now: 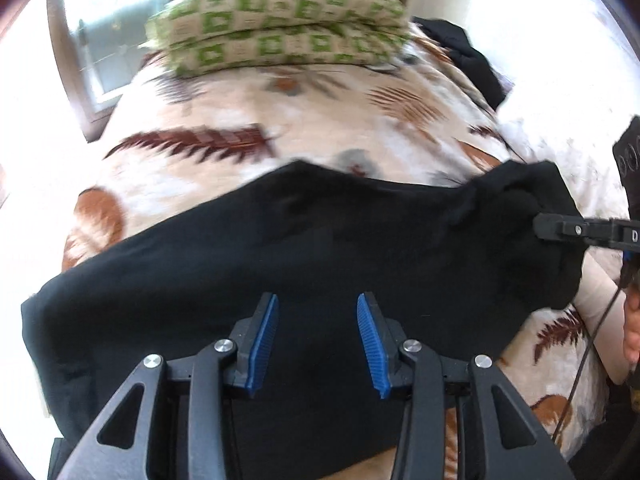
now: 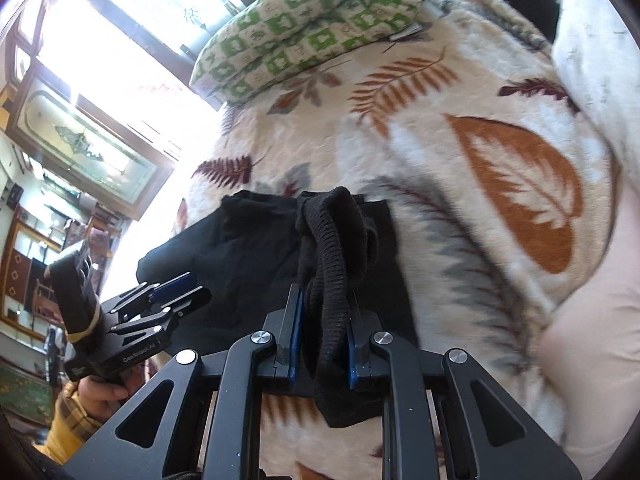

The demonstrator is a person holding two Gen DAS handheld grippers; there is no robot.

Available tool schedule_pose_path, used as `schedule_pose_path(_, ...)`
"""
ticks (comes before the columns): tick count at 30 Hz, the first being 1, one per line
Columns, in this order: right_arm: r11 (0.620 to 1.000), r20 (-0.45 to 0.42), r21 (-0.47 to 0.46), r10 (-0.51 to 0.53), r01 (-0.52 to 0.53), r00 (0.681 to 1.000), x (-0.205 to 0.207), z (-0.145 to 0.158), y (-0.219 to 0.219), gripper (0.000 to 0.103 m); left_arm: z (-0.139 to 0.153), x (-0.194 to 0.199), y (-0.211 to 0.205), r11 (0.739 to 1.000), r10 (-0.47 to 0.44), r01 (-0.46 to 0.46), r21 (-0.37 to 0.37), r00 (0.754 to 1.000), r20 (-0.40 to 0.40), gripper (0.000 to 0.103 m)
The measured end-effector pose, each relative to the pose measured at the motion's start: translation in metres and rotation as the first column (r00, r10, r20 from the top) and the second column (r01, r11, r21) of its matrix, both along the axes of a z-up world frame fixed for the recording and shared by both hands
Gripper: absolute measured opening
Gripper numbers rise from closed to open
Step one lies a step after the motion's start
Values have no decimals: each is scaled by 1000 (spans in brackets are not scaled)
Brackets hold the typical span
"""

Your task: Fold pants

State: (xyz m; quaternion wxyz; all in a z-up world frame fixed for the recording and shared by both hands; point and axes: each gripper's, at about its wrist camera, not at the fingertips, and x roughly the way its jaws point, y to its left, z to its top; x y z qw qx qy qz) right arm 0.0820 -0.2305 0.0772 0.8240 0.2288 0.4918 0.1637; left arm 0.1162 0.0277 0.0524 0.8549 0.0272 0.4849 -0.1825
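Observation:
Black pants (image 1: 320,240) lie across a leaf-patterned blanket (image 1: 280,112) on a bed. My left gripper (image 1: 318,304) hovers over the middle of the pants, its blue pads apart with nothing pinched between them. From the right edge, my right gripper (image 1: 538,228) reaches onto the pants' raised right end. In the right wrist view my right gripper (image 2: 326,300) is shut on a bunched ribbed band of the pants (image 2: 332,240), which hangs down past the pads. To its left, a hand (image 2: 100,392) holds the left gripper (image 2: 188,288) above the cloth.
A green-checked pillow (image 1: 280,28) lies at the bed's far end, also visible in the right wrist view (image 2: 312,24). Another black garment (image 1: 472,56) sits at the back right. A white pillow (image 2: 592,80) borders the right side. A bright window and glass cabinet (image 2: 88,148) stand left.

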Motion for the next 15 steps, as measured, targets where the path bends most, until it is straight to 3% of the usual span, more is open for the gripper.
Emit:
schedule_pose_path(6,997,-20,-26,71,-71,997,22,-6,71,16,-15,9,38,984,99,-103,-146,995,-34,44)
schedule_pose_path(9,992,-43,-51,111,-113,993,34,-16,103,24,-19,12,51,972,123,-133,-193,990,-62,44)
schedule_pose_path(11,992,-56,-19,121,-123,991,36,-22,113,35,-21,16,62,958,144,-161,-236,986,-87,44)
schedule_pose_path(15,994,-39,19,110,-109,993,31,-25,112,39,-22,17,76,937,179,-203,-284,978,-108,44)
